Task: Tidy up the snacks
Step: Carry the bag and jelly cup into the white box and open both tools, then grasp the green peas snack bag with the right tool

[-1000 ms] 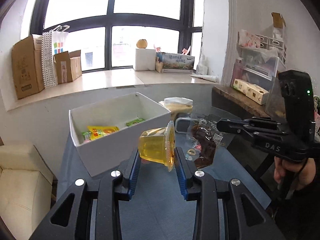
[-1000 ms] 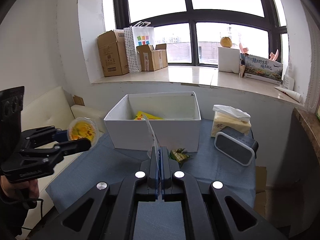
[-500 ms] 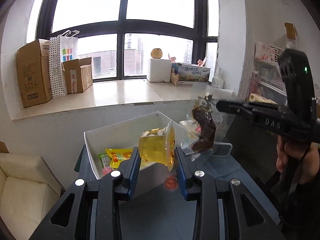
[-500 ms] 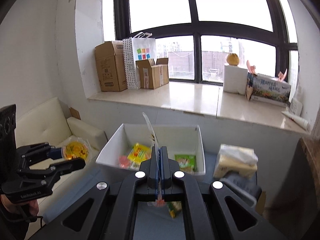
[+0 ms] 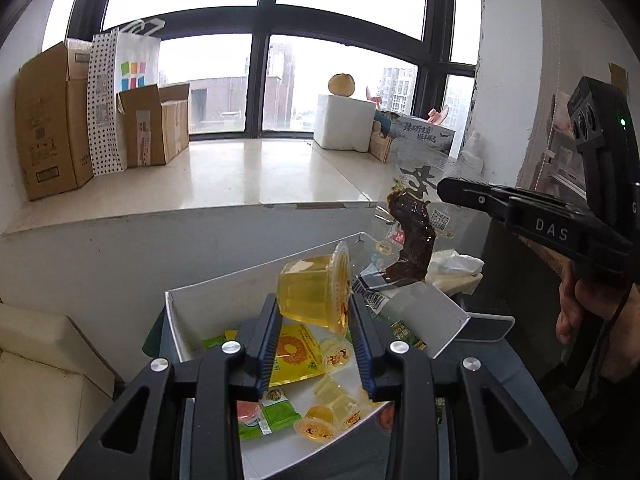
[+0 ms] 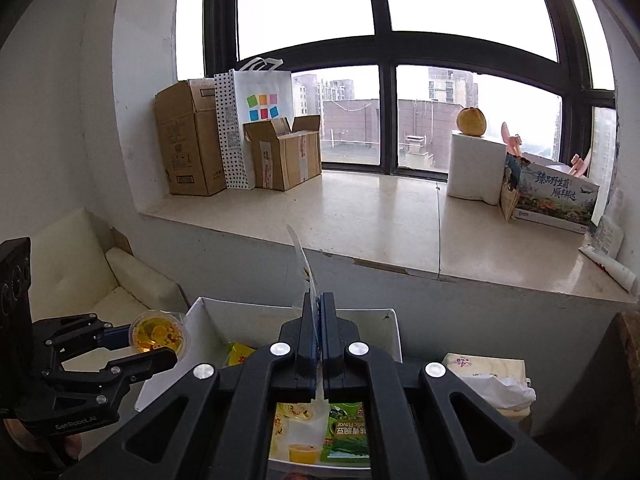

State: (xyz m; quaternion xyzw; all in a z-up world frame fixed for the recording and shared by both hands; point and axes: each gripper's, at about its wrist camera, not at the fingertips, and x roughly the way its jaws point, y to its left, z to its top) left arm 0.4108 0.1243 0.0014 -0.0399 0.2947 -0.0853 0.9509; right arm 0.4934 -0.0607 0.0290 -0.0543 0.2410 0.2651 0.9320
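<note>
My left gripper (image 5: 314, 314) is shut on a yellow jelly cup (image 5: 312, 294), held on its side above the open white box (image 5: 176, 320). In the box lie several snack packets and small jelly cups (image 5: 320, 424). To the right in the left wrist view, my right gripper (image 5: 442, 191) hangs a clear packet with a dark brown snack (image 5: 414, 232) over the box's far corner. In the right wrist view my right gripper (image 6: 319, 304) is shut on that packet's thin edge (image 6: 303, 264), above the white box (image 6: 360, 322). At the left there, the left gripper (image 6: 138, 344) carries the jelly cup (image 6: 158, 332).
A tissue pack (image 6: 494, 378) and a grey speaker (image 5: 488, 324) stand right of the box. A cream sofa (image 5: 40, 364) is at the left. Cardboard boxes (image 6: 188, 140) and a paper bag line the window sill behind. A person's hand (image 5: 580, 306) holds the right gripper.
Both grippers have travelled forward with their loads, from in front of the white box to above it. The box's contents now show beneath the fingers.
</note>
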